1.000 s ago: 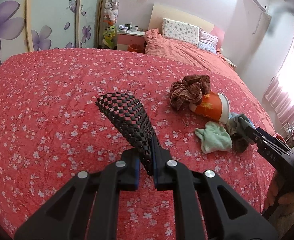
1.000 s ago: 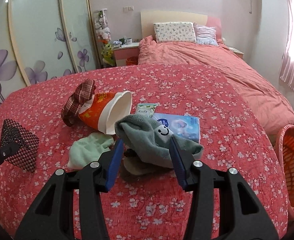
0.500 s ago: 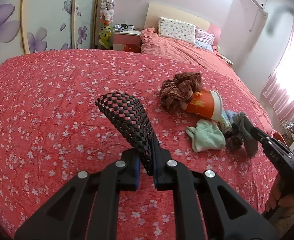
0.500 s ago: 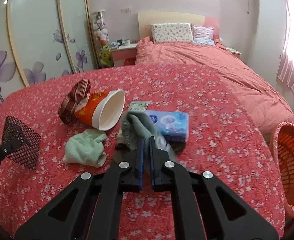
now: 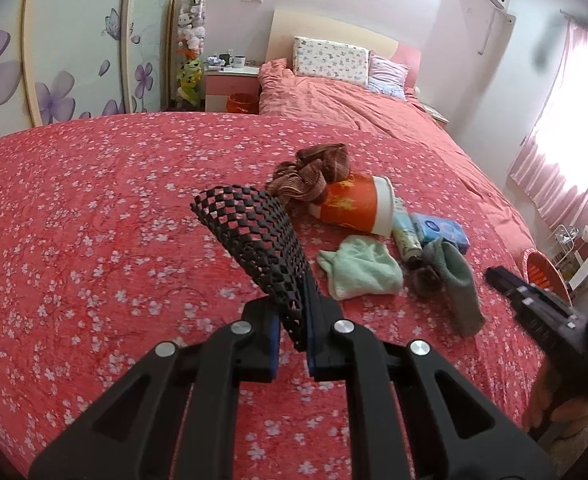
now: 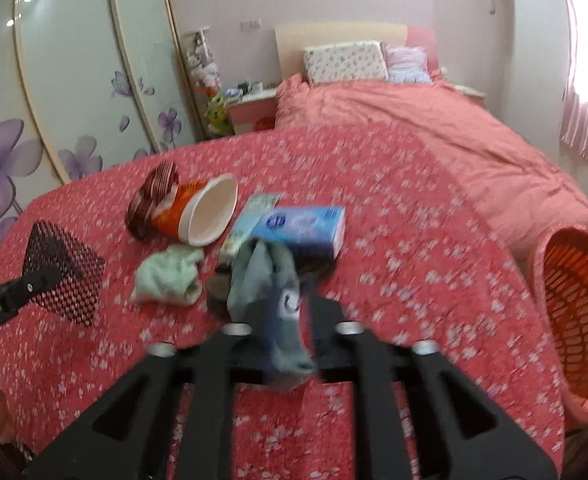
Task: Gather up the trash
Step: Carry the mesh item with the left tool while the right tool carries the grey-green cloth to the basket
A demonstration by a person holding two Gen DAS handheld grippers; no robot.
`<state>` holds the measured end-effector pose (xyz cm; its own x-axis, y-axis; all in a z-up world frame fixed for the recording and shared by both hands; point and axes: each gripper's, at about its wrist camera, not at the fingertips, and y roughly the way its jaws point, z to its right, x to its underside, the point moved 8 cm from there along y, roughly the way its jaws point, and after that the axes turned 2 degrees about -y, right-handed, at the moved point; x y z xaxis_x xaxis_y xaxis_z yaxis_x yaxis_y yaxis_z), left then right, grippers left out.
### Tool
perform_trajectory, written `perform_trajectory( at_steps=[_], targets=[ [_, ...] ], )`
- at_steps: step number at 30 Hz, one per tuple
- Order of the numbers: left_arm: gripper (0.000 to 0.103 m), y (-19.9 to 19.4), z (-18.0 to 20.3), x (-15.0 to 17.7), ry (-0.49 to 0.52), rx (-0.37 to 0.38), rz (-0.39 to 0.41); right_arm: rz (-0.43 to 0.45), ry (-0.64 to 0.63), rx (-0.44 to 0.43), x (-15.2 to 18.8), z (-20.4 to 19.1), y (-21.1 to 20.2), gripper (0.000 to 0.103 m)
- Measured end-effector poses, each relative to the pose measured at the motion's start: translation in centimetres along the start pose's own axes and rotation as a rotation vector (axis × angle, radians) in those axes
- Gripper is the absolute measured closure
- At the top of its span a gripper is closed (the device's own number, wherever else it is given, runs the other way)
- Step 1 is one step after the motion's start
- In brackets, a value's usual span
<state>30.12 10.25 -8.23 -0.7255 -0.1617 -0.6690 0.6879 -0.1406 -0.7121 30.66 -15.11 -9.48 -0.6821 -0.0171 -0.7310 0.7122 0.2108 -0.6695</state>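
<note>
On the red flowered bed [image 5: 94,240], the left tool [image 5: 292,330] stays clamped on a black mesh sheet [image 5: 254,236]. The right tool [image 6: 284,332] has its jaws opening, a grey sock [image 6: 266,280] between them. At its ten o'clock lie a paper cup [image 6: 202,216] and green cloth [image 6: 166,276]; at three o'clock, an orange basket [image 6: 574,308].

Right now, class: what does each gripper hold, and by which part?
Left gripper pinches the black mesh mat by its lower corner. Right gripper's jaws are opening with the grey sock between them; blur hides whether it is gripped.
</note>
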Motion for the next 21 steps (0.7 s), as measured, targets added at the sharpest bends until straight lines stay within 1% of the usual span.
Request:
perform_trajectory(
  at_steps=[1,3,8,9,10,11,12,14,15,21],
  targets=[
    [0.092,0.0,0.1,0.1,0.001,0.002,-0.002,-0.011,0.004,-0.010,0.4,-0.3,0.4,0.054],
    [0.092,0.0,0.1,0.3,0.002,0.003,-0.005,-0.026,0.000,-0.020,0.9,-0.9,0.9,0.054],
    [0.092,0.0,-0.1,0.5,-0.004,0.003,-0.012,-0.062,-0.045,0.002,1.8,-1.7,2.2,0.054],
    [0.092,0.0,-0.1,0.6,-0.005,0.004,-0.013,-0.072,-0.057,0.012,2.0,-1.8,2.4,0.058],
    [0.092,0.0,-0.1,0.6,-0.005,0.004,-0.014,-0.078,-0.061,0.011,2.1,-1.8,2.5,0.064],
    [0.092,0.0,0.0,0.7,-0.004,0.004,-0.014,-0.090,-0.058,0.003,2.3,-1.7,2.6,0.078],
    [0.092,0.0,0.0,0.7,-0.004,0.004,-0.015,-0.099,-0.055,0.007,2.4,-1.5,2.6,0.086],
    [0.092,-0.1,0.1,0.7,-0.003,0.005,-0.015,-0.097,-0.057,0.010,2.6,-1.2,2.4,0.095],
    [0.092,-0.1,0.2,0.7,-0.002,0.005,-0.014,-0.093,-0.057,0.012,2.6,-1.0,2.1,0.097],
    [0.092,-0.5,1.3,0.7,0.012,0.014,-0.011,-0.017,-0.034,0.026,2.0,0.9,-0.9,0.097]
  ],
)
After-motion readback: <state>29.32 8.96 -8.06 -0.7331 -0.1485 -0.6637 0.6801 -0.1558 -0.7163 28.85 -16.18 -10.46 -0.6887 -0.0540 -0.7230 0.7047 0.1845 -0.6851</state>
